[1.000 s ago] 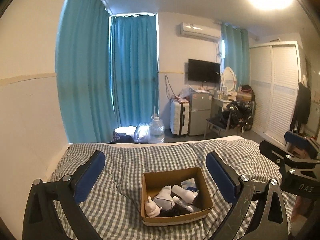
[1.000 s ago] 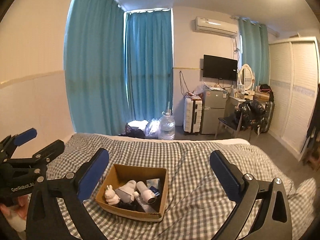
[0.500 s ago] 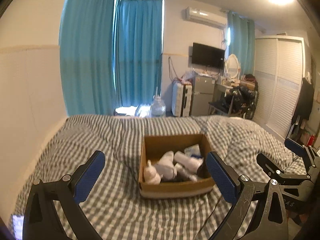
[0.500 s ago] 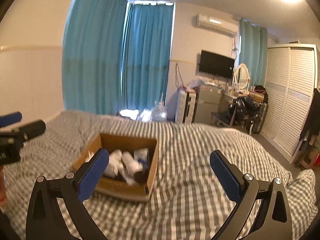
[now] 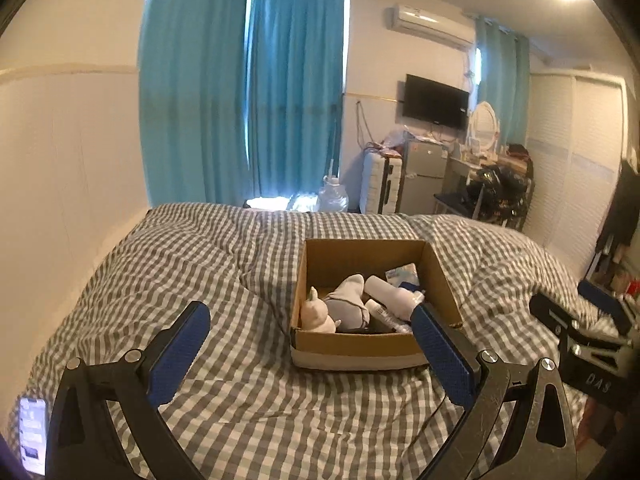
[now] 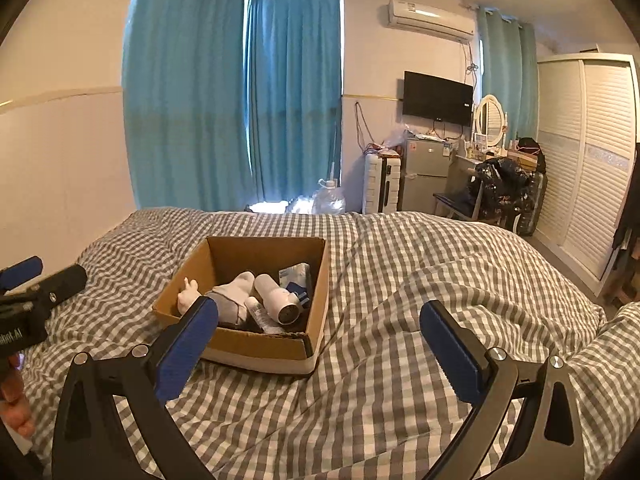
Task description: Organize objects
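An open cardboard box [image 5: 352,344] [image 6: 262,346] sits on the checked bed cover. Inside lie a small white rabbit toy [image 5: 318,314] [image 6: 185,297], a grey and white sock [image 5: 347,300] [image 6: 236,290], a white hair dryer [image 6: 278,300] [image 5: 392,296] and a blue and white packet [image 6: 295,274]. My left gripper [image 5: 310,342] is open, just short of the box's near wall. My right gripper [image 6: 320,338] is open too, nearer than the box and to its right. Neither holds anything.
The grey checked bed [image 6: 400,280] fills the lower view, with a wall on its left. A phone [image 5: 33,440] lies at the bed's near left edge. Beyond the bed stand a water jug [image 6: 328,198], a suitcase [image 6: 382,188], a small fridge and a wardrobe.
Both grippers have tilted down and come closer to the box, which now looks larger and nearer in both views. Both stayed open.
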The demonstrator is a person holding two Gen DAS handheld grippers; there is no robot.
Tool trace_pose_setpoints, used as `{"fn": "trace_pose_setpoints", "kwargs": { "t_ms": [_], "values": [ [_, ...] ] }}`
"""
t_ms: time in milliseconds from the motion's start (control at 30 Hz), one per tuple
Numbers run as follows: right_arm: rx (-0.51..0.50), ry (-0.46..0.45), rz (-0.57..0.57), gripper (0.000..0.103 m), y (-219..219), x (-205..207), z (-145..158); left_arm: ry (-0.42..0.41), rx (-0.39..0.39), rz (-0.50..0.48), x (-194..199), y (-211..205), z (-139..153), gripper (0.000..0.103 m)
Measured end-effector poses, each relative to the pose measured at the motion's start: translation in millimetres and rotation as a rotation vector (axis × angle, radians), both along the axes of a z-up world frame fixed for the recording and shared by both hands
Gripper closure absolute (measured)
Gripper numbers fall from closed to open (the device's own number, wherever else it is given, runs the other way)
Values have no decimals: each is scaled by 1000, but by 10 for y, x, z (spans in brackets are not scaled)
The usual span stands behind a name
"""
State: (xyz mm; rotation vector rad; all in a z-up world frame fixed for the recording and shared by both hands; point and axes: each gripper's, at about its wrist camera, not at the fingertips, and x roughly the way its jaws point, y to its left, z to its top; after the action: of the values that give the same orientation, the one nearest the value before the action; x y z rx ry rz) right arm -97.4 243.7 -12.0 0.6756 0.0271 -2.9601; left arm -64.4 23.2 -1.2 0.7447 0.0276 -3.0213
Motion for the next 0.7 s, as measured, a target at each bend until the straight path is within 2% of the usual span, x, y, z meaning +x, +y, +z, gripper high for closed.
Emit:
{"fn": "trace_pose_setpoints", "kwargs": {
  "t_ms": [200, 700],
  "values": [
    [6, -10, -4, 1, -9, 0, 12, -6, -49, -23, -13, 116, -31, 0],
    [8, -19, -5, 2, -21, 1, -5, -30, -45, -21, -27, 104, -73, 0]
  ]
}}
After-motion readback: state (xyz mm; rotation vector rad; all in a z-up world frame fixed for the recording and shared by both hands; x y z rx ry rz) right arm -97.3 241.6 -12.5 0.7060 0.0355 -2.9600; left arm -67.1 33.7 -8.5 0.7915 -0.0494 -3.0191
